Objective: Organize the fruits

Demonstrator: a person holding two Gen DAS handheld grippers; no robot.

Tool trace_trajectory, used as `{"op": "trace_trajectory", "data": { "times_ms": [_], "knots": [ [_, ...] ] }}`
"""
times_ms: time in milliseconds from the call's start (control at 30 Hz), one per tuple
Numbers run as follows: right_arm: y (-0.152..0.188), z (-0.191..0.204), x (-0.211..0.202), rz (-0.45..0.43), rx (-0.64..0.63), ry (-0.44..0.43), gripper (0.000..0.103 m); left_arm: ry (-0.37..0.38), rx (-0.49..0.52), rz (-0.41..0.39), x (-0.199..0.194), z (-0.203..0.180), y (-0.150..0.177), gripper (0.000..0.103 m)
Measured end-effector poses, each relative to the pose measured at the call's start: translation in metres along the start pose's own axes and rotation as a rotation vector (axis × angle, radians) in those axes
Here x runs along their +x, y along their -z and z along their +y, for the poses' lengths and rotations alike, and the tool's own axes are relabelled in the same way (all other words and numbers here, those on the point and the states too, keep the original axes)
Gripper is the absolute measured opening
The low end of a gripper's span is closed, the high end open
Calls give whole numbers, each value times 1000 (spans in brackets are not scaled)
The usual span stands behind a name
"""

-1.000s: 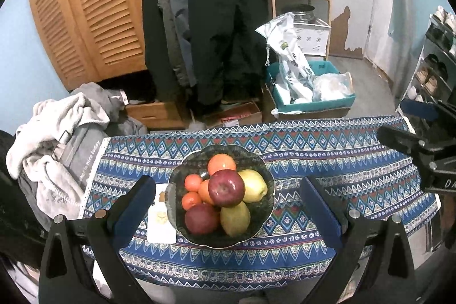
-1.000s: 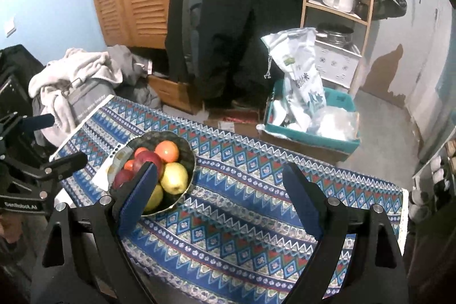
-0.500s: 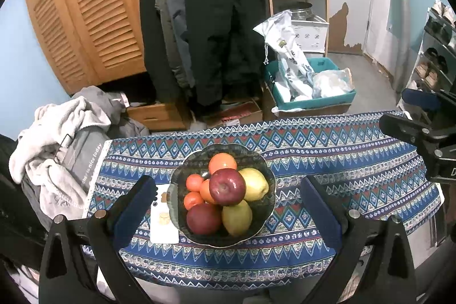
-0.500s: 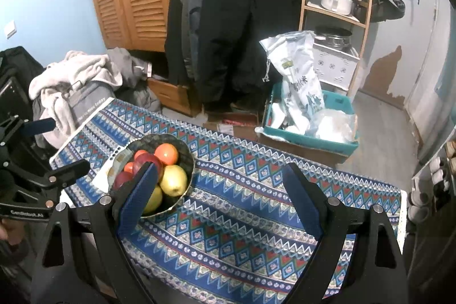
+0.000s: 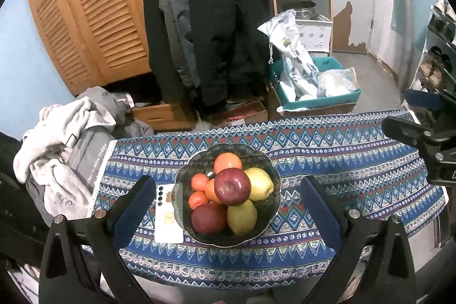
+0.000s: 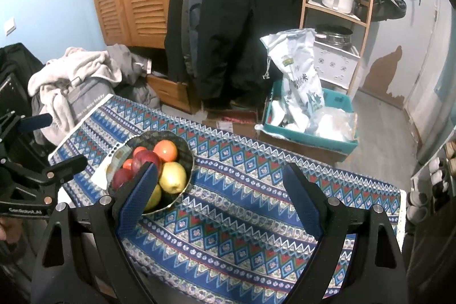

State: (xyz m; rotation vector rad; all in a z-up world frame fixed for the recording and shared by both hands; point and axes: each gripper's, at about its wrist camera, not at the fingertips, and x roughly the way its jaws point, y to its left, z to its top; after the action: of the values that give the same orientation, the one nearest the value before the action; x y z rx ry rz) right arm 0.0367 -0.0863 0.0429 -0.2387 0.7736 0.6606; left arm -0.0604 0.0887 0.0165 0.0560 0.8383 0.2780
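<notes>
A dark scalloped bowl stands on the patterned tablecloth, heaped with fruit: a red apple on top, another red apple, yellow pears, an orange and small tangerines. My left gripper is open and empty, above and in front of the bowl. My right gripper is open and empty over the cloth to the right of the bowl; its left finger hides part of the fruit.
A white phone lies flat left of the bowl, touching its rim. A pile of clothes sits off the table's left end. Coats, a teal box with bags and a shelf stand behind the table.
Both grippers have risen and drawn back slightly, so the bowl sits a little lower and farther in both views. Nothing was grasped; the fruit has not moved.
</notes>
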Motion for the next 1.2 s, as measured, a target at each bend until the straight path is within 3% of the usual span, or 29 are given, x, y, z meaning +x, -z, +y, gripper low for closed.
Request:
{"op": "trace_trajectory", "data": {
  "times_ms": [1200],
  "knots": [
    [4,3,2,8,-8,-1,88,12,-3,11,0,-1,1,102]
  ]
}}
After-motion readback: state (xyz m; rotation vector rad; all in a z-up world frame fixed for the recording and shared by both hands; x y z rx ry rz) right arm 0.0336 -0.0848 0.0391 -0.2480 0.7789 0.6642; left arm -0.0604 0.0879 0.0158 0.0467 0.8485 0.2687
